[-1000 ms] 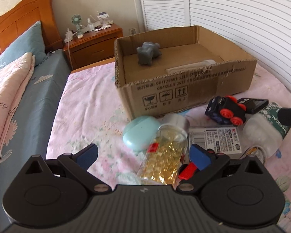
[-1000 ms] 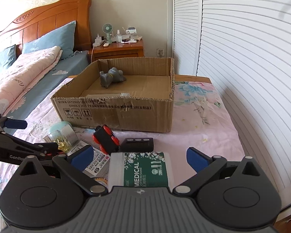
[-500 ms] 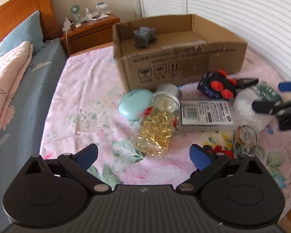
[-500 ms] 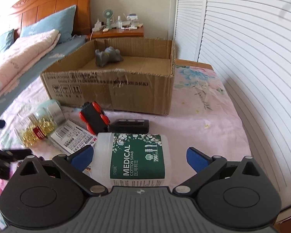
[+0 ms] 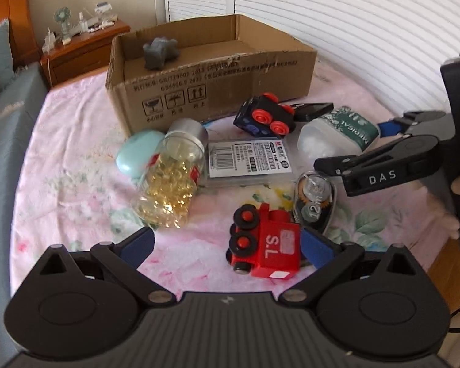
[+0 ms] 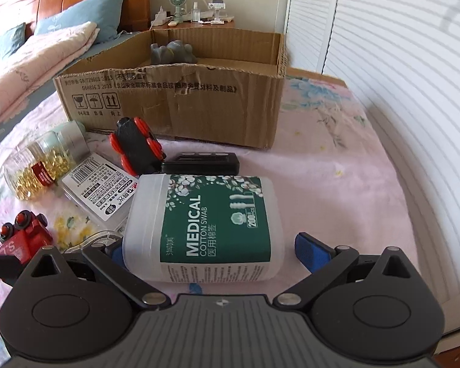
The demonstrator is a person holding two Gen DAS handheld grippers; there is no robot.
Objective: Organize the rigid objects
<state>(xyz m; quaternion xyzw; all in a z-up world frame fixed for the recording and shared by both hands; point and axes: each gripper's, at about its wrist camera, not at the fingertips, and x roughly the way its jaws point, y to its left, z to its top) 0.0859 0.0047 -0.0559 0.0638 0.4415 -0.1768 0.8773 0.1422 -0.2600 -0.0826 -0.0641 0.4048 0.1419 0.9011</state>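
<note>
**Both hand-held grippers repositioned, nothing grasped yet**

Left hand-held gripper point(image 5: 227, 243): pulled back and swung right over the last second. The clear jar of yellow capsules point(image 5: 168, 181), earlier between its fingers, now lies ahead-left, clear of the jaws. The red toy train block marked "S.L" point(image 5: 266, 245) now sits between the spread fingers, close to the right pad. Jaws open, holding nothing. Looks like a target switch to the train.

Ahead: mint oval case point(image 5: 139, 153) touching the jar, flat labelled plastic box point(image 5: 250, 161), black toy car with red wheels point(image 5: 265, 116), clear tape dispenser point(image 5: 316, 202).

Right hand-held gripper point(image 6: 207, 251): moved in on the white "MEDICAL COTTON SWAB" bottle point(image 6: 211, 227), lying on its side on the bed. Jaws open, straddling it; left pad at its side, right pad apart. Probably closes next.

Cardboard box point(image 6: 174, 101) ahead holds only a grey lumpy object point(image 6: 173, 52), so most items remain.

Unclear: left pad contact, hidden behind the bottle; jar blurred; box floor mostly hidden.
</note>
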